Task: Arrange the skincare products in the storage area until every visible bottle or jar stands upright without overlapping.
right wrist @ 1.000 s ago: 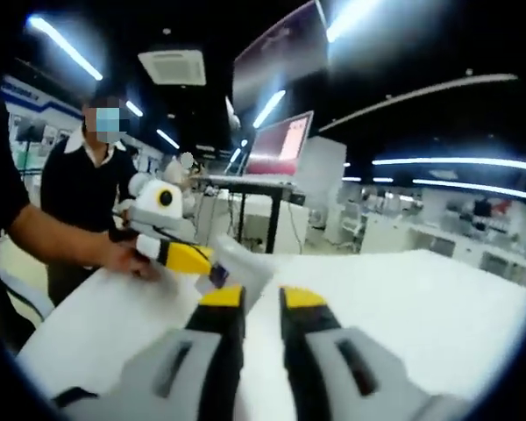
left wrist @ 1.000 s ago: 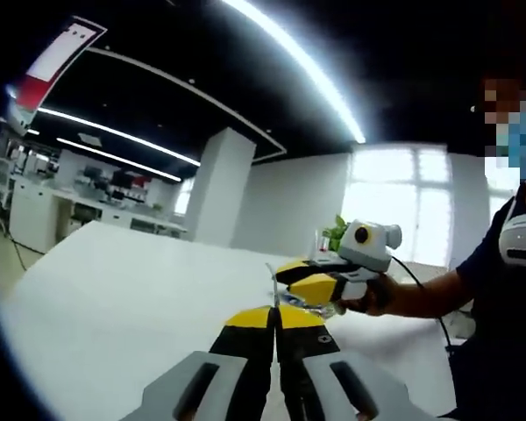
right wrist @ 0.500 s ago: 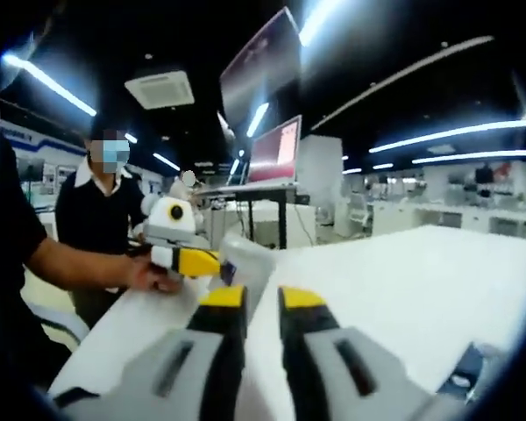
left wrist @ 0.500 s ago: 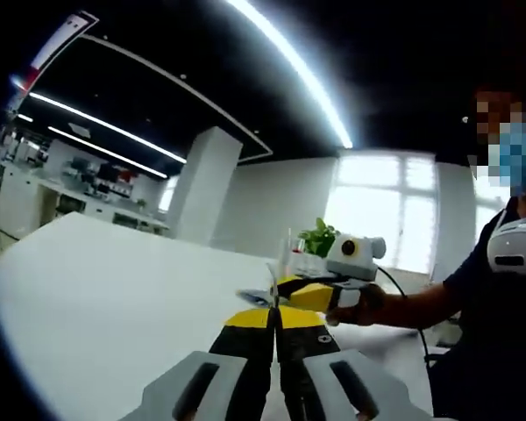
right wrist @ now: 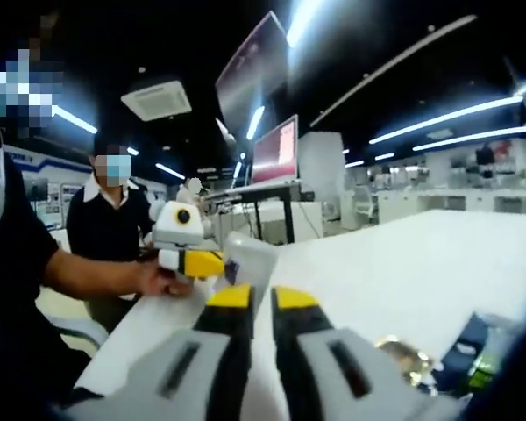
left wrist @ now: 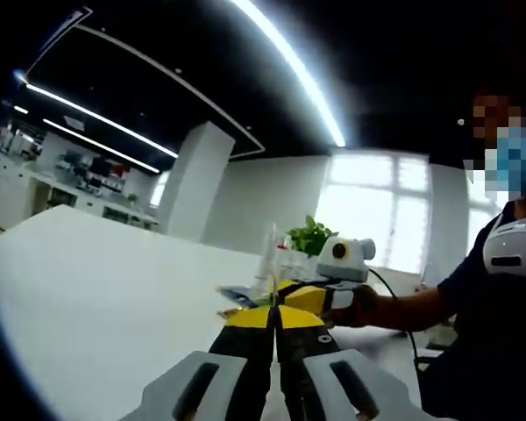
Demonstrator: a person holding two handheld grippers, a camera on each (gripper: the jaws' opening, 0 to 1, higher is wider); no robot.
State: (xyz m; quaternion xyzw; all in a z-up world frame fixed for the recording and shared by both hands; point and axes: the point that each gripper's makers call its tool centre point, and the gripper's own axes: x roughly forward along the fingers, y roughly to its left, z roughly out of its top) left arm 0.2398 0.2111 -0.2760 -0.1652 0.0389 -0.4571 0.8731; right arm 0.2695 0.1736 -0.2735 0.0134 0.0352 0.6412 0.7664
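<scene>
**A:** Tongs first — how many, and what's in them?

**B:** Two pairs. In the left gripper view the left tongs [left wrist: 274,317] have their yellow tips pressed together, and a thin clear strip stands up right at the tips; whether it's actually pinched there I can't tell. The right tongs [left wrist: 305,295] come in from the right of that view, held in a person's hand [left wrist: 366,303], close to the left tips.

**A:** And from the other side?

**B:** In the right gripper view the right tongs [right wrist: 254,298] show a narrow gap between the jaws, with one pale, translucent bottle [right wrist: 248,260] just beyond the tips. Gripped or merely behind them? Can't say. The left tongs [right wrist: 199,263] sit just beside that bottle, in a hand [right wrist: 160,279].

**A:** Any other products?

**B:** On the white table [right wrist: 403,272], low right in the right gripper view: one gold-rimmed round jar [right wrist: 401,356] and one dark blue box [right wrist: 464,343], near each other. A second person in a dark top [right wrist: 111,230] stands behind.
</scene>
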